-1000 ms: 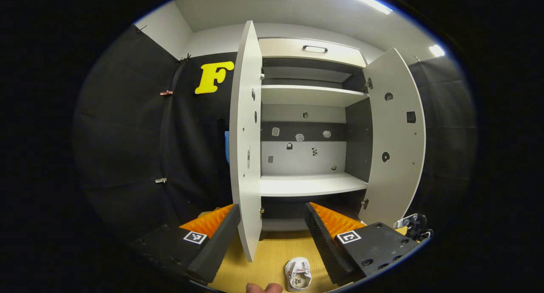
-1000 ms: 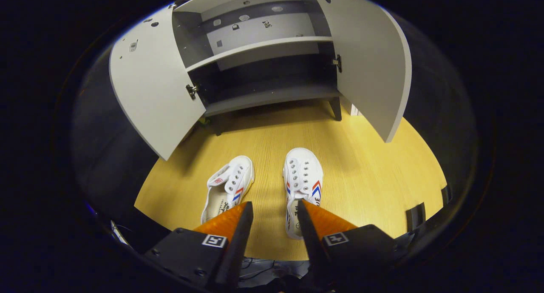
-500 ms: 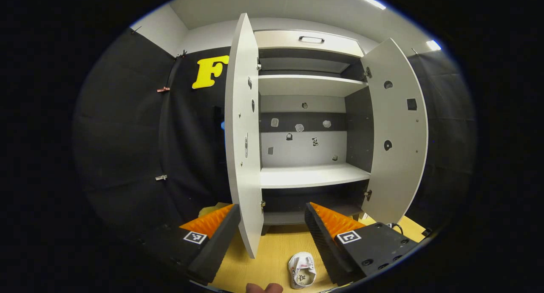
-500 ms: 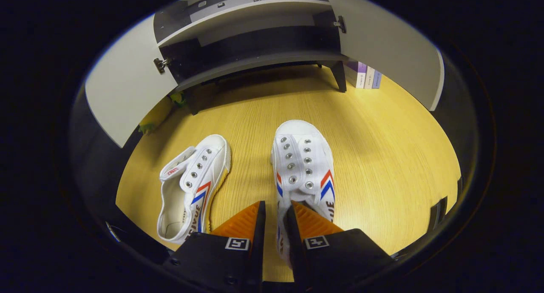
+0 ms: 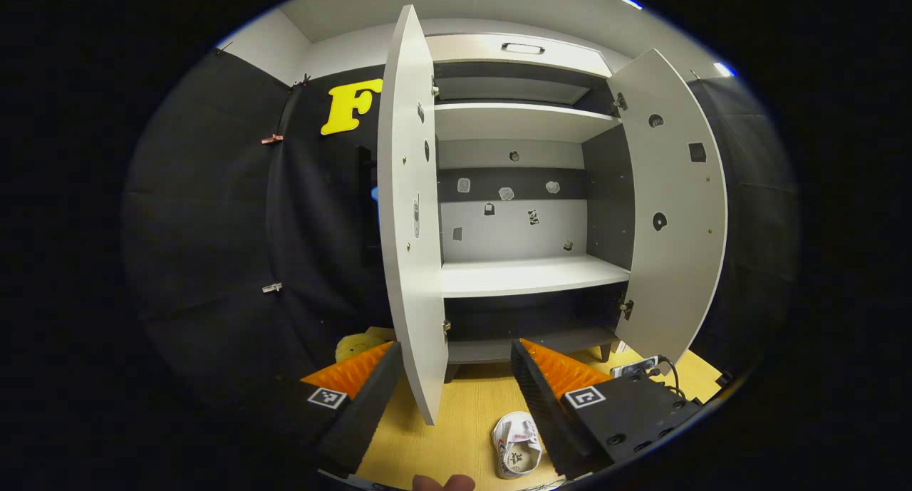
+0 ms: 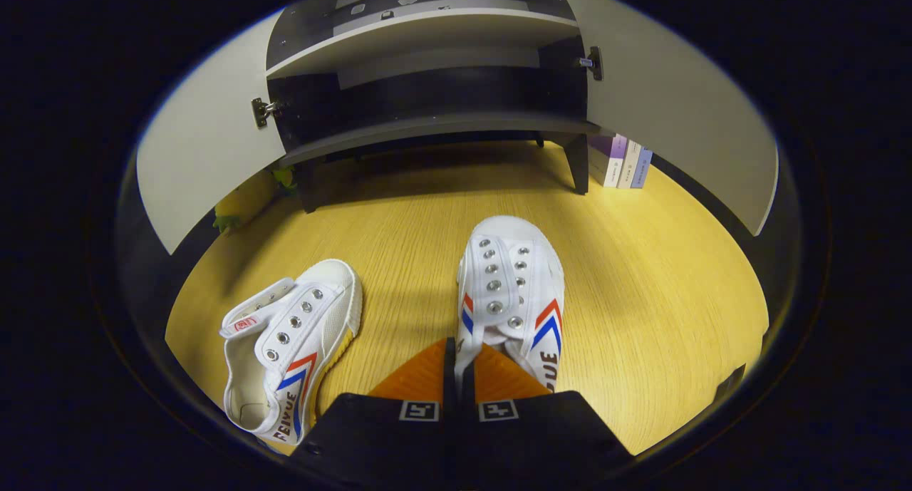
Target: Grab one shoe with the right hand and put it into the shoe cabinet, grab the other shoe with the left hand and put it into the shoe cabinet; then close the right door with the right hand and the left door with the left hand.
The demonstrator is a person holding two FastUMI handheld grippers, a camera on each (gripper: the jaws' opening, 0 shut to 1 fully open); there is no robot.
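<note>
Two white canvas shoes with red and blue stripes lie on the wooden floor (image 6: 641, 277) in front of the open shoe cabinet (image 6: 427, 124). In the right gripper view, my right gripper (image 6: 458, 355) is shut on the inner side wall of the right-hand shoe (image 6: 509, 291), near its opening. The other shoe (image 6: 292, 341) lies apart to the left, angled outward. My left gripper (image 5: 456, 370) is held open higher up, facing the cabinet shelves (image 5: 527, 274), with nothing between its fingers. A white shoe (image 5: 519, 445) shows low beside its right finger.
Both cabinet doors stand wide open: the left door (image 5: 402, 213) edge-on close to my left gripper, the right door (image 5: 677, 206) swung outward. Books (image 6: 625, 164) lean by the cabinet's right leg. A yellow toy (image 6: 246, 202) lies under the left door. A cable and socket (image 5: 641, 366) sit at the right.
My right gripper came down to the right-hand shoe and its fingers went from open to shut on the side wall. The left gripper drifted slightly, staying open.
</note>
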